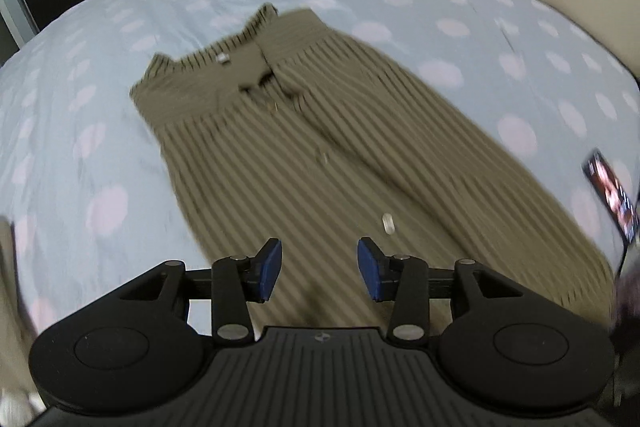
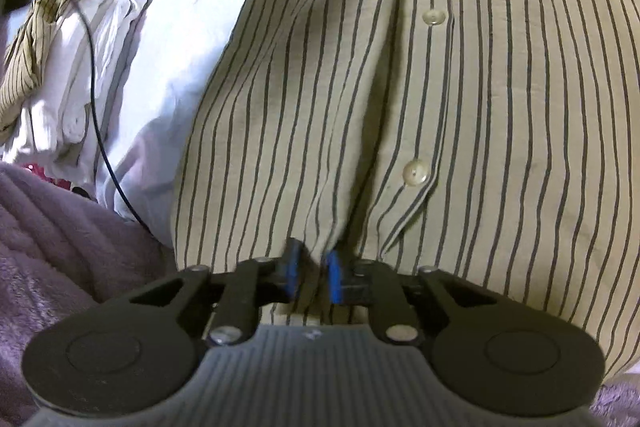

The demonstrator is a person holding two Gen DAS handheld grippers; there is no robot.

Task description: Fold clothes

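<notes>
One striped shirt [image 1: 320,147]; left tongs [image 1: 319,273] gape empty, right tongs [image 2: 312,275] pinch its hem.

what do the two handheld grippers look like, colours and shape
Both match. The left gripper and the right gripper each have matte black linkage arms with silver pivot screws, two round black discs at the sides, a ribbed dark grey body in the middle and blue pads on the fingertips. A thin black cable runs beside the right one.
</notes>
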